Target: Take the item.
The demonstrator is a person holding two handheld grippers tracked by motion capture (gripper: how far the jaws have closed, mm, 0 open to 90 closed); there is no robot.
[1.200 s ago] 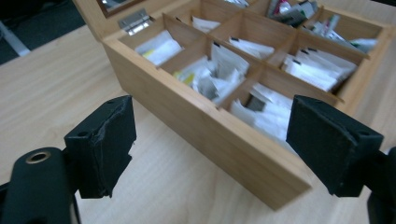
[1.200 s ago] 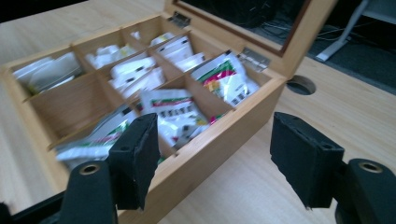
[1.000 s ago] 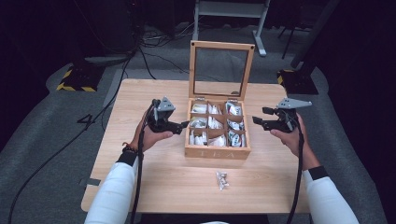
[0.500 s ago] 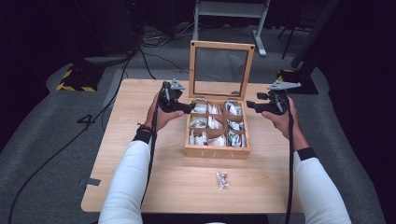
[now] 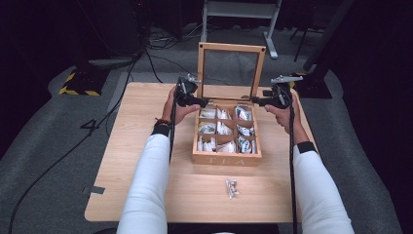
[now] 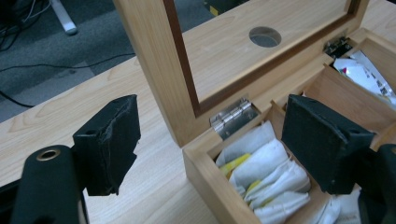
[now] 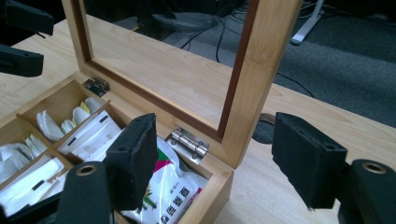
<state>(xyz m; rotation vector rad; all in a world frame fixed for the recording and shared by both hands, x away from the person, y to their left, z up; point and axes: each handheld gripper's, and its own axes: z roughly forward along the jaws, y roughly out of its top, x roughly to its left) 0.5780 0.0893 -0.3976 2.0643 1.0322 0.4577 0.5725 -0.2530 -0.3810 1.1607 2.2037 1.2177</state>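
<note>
A wooden tea box (image 5: 227, 157) stands in the middle of the table (image 5: 146, 161), its glass-paned lid (image 5: 232, 48) raised upright at the far edge.

The left gripper (image 5: 191, 99) sits at the lid's left upright, by the far left corner of the box. In the left gripper view its jaws stand wide with that corner and the lid's post (image 6: 159, 70) between them, no pad touching the wood; they have just been closing a little. One hinge (image 6: 232, 117) shows between them.

The right gripper (image 5: 265, 101) mirrors it at the far right corner. In the right gripper view its jaws are wide too, straddling the lid's right post (image 7: 254, 79) and a hinge (image 7: 189, 142) without contact.

The compartments hold tea bags (image 5: 221, 129); their printing is too small to read from above. A small foil packet (image 5: 231, 188) lies on the near part of the table, well apart from the box, its detail blurred. Both gripper views cut off the near half of the box.
</note>
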